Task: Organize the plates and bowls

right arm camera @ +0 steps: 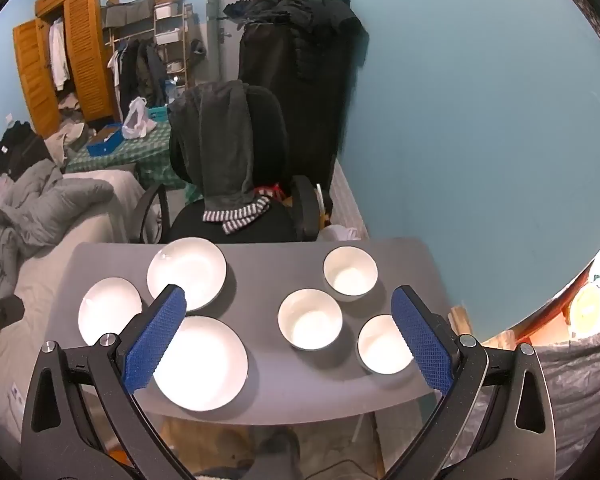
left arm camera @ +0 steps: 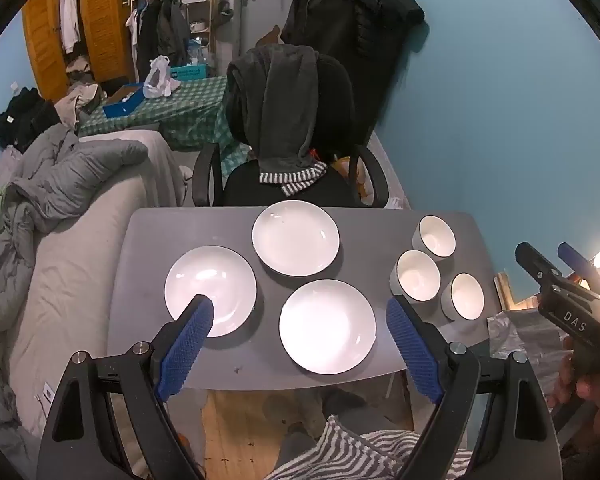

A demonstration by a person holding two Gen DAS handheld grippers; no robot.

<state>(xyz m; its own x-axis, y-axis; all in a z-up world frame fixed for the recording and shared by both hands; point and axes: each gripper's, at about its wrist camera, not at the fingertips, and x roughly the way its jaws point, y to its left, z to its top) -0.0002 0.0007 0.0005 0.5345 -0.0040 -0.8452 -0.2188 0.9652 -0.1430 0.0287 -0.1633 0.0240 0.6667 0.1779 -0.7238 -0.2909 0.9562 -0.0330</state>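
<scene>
Plates (left arm camera: 327, 326) lie spread on the left of the table (left arm camera: 148, 232) ahead of the left gripper (left arm camera: 300, 344), bowls (right arm camera: 310, 319) on the right ahead of the right gripper (right arm camera: 288, 332), both jaws apart and empty.

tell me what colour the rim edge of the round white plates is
A thin dark, near-black line edges each round white plate, clearest in the left wrist view.

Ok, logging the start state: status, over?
Left gripper open, right gripper open, both empty. Three plates, three bowls apart on table, unstacked. Nothing in the way.
</scene>
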